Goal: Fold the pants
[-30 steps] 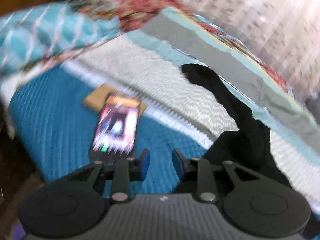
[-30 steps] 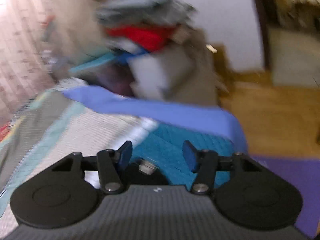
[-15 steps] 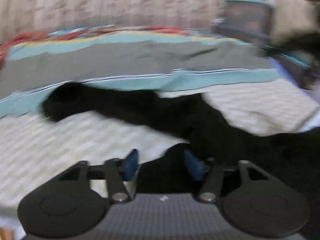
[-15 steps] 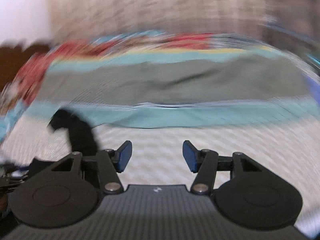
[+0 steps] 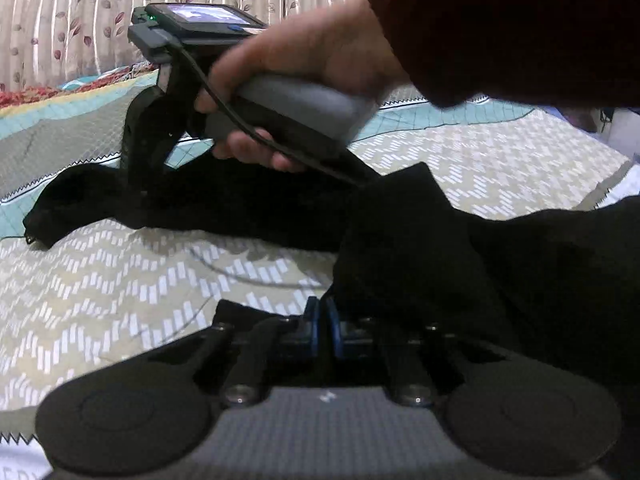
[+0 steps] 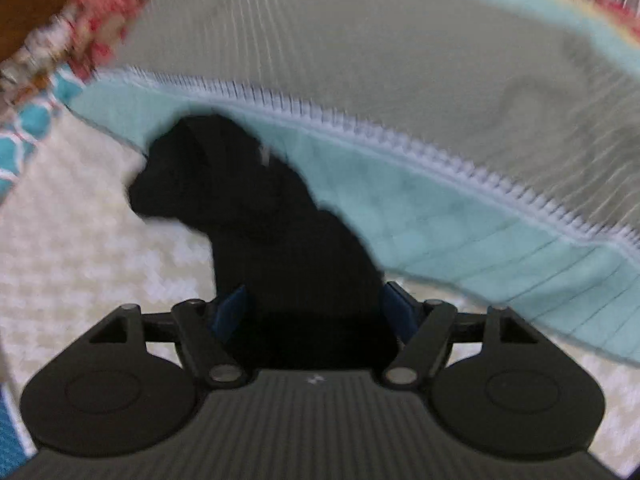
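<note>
Black pants [image 5: 420, 232] lie spread across a patterned bed quilt [image 5: 120, 280]. My left gripper [image 5: 322, 320] is shut on an edge of the pants near me. In the left wrist view the other hand-held gripper [image 5: 144, 152] is pressed down on a pant leg at the left. In the right wrist view that black pant leg [image 6: 256, 208] runs away from me between the fingers of my right gripper [image 6: 316, 312]. Its blue fingers [image 6: 230, 312] stand wide apart on either side of the cloth.
The quilt has cream chevron, teal [image 6: 440, 216] and grey-green bands [image 6: 360, 60], with a red floral border [image 6: 100, 16]. A striped leaf-print curtain [image 5: 80, 8] hangs behind the bed. A person's hand and dark red sleeve [image 5: 500, 20] fill the upper right of the left wrist view.
Both grippers swung from the bed's edge onto the pants. My left gripper closed on the cloth. My right gripper came down over the far pant leg, fingers still apart.
</note>
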`<state>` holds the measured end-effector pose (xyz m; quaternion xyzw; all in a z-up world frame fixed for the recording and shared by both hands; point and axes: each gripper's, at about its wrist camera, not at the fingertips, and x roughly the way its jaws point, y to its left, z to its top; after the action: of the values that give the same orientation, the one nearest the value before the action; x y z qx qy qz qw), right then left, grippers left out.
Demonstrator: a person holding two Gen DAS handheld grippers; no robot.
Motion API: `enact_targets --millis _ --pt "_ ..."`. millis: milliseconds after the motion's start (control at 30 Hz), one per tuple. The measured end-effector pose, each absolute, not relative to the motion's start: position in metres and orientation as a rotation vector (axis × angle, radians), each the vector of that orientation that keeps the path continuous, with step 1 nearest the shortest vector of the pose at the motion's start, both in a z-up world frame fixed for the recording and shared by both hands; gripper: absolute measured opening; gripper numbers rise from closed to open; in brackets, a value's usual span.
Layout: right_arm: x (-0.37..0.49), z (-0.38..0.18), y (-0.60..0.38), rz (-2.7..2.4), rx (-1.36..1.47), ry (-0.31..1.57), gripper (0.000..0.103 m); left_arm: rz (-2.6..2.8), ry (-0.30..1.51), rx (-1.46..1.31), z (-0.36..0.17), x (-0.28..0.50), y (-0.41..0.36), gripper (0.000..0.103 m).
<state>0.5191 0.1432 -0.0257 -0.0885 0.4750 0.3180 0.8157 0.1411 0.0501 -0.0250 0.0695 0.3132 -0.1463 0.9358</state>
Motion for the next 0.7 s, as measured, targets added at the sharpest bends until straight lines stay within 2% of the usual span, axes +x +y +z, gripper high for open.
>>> enact_targets --millis 33,67,233,400,533,600,667,700 --pt "0.514 -0.033 0.148 0.678 -0.223 1.006 0.047 -0.300 0.638 0.137 -0.026 0.141 0.051 0.005" --pt "0.512 -0.031 0.147 0.710 -0.241 0.968 0.014 -0.298 0.636 0.134 -0.024 0.140 0.053 0.005" --pt "0.491 0.033 0.075 0.642 -0.098 0.790 0.013 -0.216 0.548 0.073 -0.007 0.130 0.070 0.005" --pt "0.459 0.105 -0.087 0.384 0.122 0.586 0.014 0.000 0.453 -0.021 0.023 0.114 0.108 0.005" --pt "0.388 0.131 -0.216 0.107 0.249 0.453 0.014 0.143 0.392 -0.048 0.045 0.104 0.129 0.005" --pt "0.346 0.118 -0.257 -0.013 0.286 0.443 0.023 0.141 0.403 -0.023 0.048 0.105 0.125 0.005" --pt "0.319 0.095 -0.286 -0.084 0.335 0.507 0.071 0.148 0.443 0.054 0.041 0.112 0.110 0.005" --pt "0.305 0.076 -0.302 -0.146 0.356 0.567 0.076 0.148 0.470 0.101 0.041 0.118 0.101 0.006"
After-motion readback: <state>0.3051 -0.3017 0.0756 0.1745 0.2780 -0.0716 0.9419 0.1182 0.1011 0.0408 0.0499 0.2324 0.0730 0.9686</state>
